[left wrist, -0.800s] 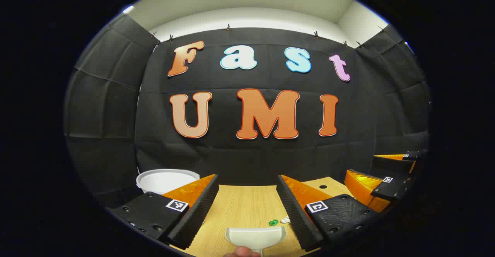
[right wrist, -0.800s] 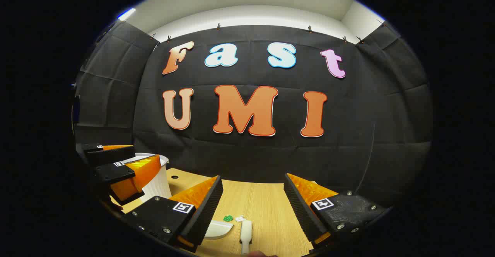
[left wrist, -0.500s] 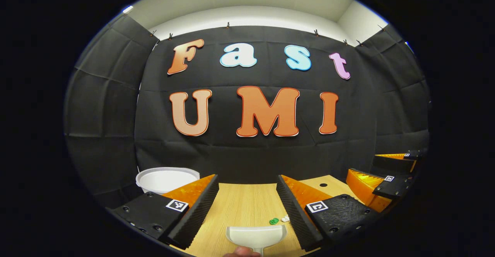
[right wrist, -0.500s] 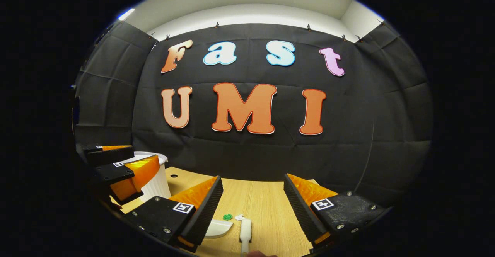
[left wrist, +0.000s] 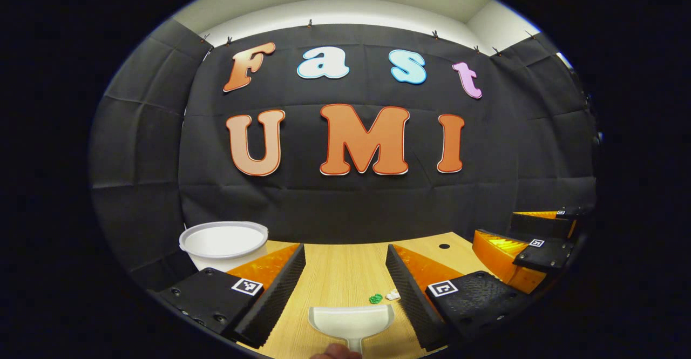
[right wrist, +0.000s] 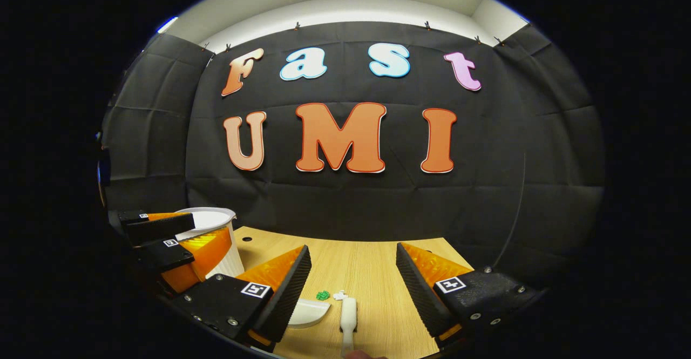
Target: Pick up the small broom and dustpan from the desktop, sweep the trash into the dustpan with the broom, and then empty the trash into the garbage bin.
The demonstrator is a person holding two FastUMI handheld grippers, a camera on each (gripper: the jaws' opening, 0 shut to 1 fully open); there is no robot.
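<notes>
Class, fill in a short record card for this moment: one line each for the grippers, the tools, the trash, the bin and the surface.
left gripper: open, above the dustpan
right gripper: open, above the broom
dustpan: white, lying on the desk
broom: white, lying on the desk
trash: a green scrap with a white scrap beside it, just beyond the dustpan
bin: white, at the desk's far left
desk: light wood

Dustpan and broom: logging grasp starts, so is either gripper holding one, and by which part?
Neither. Both grippers are open above the desk; dustpan and broom lie ungrasped.
</notes>
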